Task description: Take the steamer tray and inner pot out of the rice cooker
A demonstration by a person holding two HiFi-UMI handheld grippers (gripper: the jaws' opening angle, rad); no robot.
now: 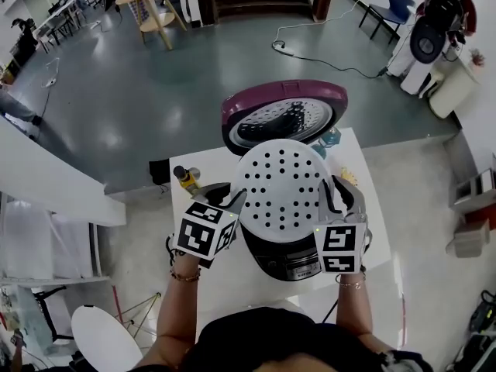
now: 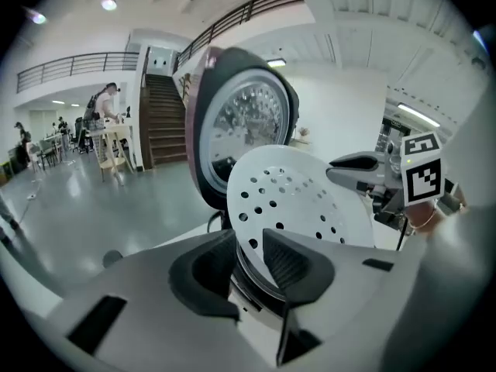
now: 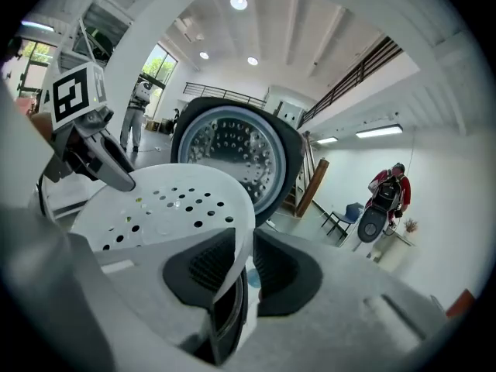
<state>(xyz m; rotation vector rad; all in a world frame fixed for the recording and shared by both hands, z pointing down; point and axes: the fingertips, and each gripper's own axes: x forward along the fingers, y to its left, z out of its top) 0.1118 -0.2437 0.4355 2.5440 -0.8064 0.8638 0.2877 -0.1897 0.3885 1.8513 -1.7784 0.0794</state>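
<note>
A white perforated steamer tray (image 1: 283, 180) hangs above the black rice cooker (image 1: 291, 263), whose magenta lid (image 1: 283, 111) stands open behind it. My left gripper (image 1: 237, 201) is shut on the tray's left rim, and my right gripper (image 1: 328, 198) is shut on its right rim. In the left gripper view the tray (image 2: 298, 196) runs between the pads of the left gripper (image 2: 248, 246), with a metal rim of the cooker below it. In the right gripper view the tray's edge (image 3: 174, 200) sits pinched in the right gripper (image 3: 242, 246). The inner pot is hidden under the tray.
The cooker stands on a small white table (image 1: 225, 285). A small yellow and dark object (image 1: 185, 177) lies at the table's left back corner. A cable (image 1: 325, 60) runs over the floor behind. A white round stool (image 1: 101, 335) is at the lower left.
</note>
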